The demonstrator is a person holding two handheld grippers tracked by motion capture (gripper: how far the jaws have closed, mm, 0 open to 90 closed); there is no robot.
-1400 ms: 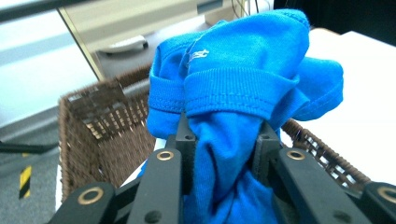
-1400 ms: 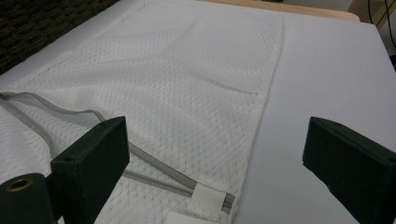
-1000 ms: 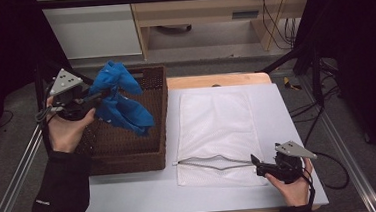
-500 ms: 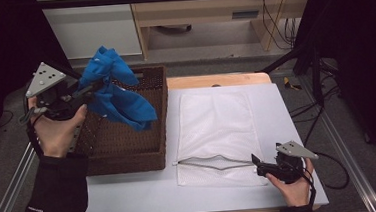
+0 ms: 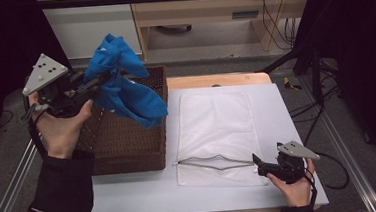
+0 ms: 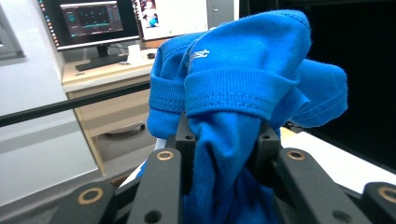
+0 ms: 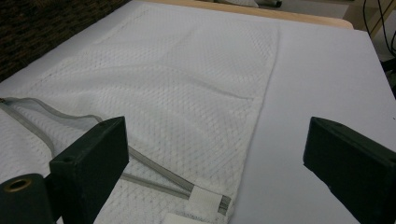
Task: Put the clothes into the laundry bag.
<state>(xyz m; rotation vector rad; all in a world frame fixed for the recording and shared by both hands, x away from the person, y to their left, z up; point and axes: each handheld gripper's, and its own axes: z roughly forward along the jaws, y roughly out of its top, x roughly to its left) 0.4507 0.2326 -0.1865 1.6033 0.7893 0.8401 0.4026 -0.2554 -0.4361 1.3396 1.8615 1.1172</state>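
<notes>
1. Two grippers at work: left gripper clamped on a bunched blue shirt, right gripper with jaws wide apart and nothing between them.
2. Held up high over the far side of the brown basket, at the left of the table. Hanging down in soft folds, with no part seen resting on the basket floor.
3. Looks like a job of putting the shirt into the white mesh bag. Shirt out of the basket: done. Still left: carry it right, get it through the bag's opening, zip up.
4. Lying flat on the table, just right of the basket. Zipper open along the near edge, mouth gaping a little.
5. Waiting at the near right corner of the bag, close to the zipper's end, not touching it.
6. Soft knit cloth, thick stitched hem, tiny white letters.
7. Thin net with little holes, grey zipper tape. Rough woven wicker, boxy shape. Smooth white table top with a wooden strip at the far edge.
</notes>
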